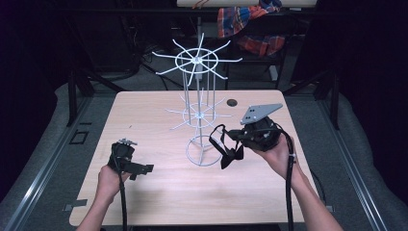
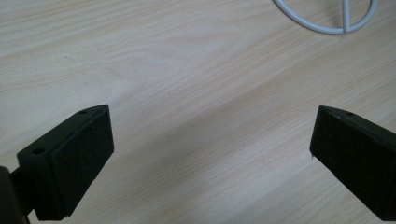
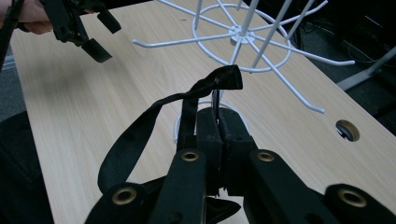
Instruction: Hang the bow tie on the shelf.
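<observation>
My right gripper (image 1: 236, 136), clamped on the black strap (image 3: 187, 100), sits just right of the white wire rack (image 1: 198, 103); my left gripper (image 2: 212, 158) hangs apart over the desk (image 1: 159, 192), farther off.

Matt wood-grain table (image 2: 187, 93), white wire rack (image 1: 199, 86)

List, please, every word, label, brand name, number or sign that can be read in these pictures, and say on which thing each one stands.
None: no readable text in any view.
The white wire display rack, the black bow tie with its strap, the pale wooden table, the right gripper and the left gripper carry no visible lettering.
The checked red, blue and orange cloth behind shows only its pattern.
</observation>
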A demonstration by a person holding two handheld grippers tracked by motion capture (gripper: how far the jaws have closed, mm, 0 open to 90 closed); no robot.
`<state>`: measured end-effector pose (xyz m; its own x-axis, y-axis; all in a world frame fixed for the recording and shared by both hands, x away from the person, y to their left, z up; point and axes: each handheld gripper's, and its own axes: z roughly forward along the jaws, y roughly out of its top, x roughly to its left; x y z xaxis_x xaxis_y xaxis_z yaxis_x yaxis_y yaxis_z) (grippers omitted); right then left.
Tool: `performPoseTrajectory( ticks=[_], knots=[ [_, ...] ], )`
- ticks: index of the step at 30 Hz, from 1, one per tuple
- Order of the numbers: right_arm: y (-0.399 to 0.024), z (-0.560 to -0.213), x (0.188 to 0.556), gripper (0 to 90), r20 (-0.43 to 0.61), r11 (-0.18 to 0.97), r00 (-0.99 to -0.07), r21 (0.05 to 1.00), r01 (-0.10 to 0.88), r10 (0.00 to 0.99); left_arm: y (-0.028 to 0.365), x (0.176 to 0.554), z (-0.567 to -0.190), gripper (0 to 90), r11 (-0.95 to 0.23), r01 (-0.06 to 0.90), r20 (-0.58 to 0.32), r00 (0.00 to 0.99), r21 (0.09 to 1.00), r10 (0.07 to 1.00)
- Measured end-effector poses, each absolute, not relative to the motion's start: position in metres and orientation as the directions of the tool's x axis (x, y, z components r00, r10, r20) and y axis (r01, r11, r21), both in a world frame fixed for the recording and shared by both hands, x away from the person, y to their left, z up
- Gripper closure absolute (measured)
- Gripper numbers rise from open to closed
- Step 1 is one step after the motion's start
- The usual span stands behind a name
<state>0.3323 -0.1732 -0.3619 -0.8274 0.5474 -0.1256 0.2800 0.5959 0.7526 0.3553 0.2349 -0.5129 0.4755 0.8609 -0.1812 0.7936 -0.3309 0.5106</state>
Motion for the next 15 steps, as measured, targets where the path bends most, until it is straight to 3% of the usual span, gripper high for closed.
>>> performPoseTrajectory(
  ticks=[15],
  knots=[
    [-0.174,-0.379,0.355,88.2,-0.115,0.586,-0.810,0.749,0.309,0.575,0.235,0.355,-0.512,0.0,-0.332,0.792,-0.182,0.478,0.513,0.860]
  ],
)
